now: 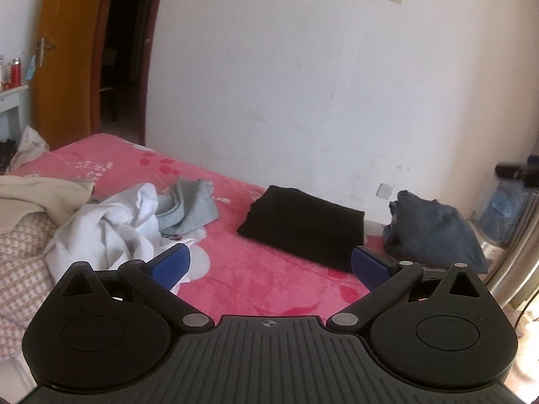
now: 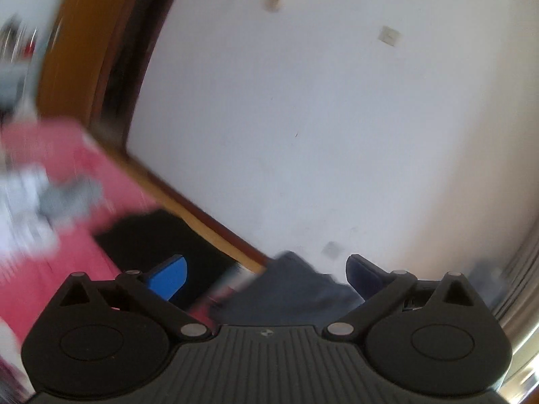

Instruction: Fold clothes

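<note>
Both claws, left claw (image 1: 269, 264) and right claw (image 2: 266, 274), wide open, empty, folded black garment (image 1: 303, 225) just beyond.

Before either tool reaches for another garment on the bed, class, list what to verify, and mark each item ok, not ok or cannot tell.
1. Left tool open and empty: ok.
2. Right tool open and empty: ok.
3. Black garment folded flat on the pink bedspread: ok.
4. Denim garment neatly folded: not ok, it sits bunched near the wall.
5. White garment and grey garment folded: not ok, both lie crumpled.
6. Right wrist view sharp enough to aim: not ok, blurred.
</note>
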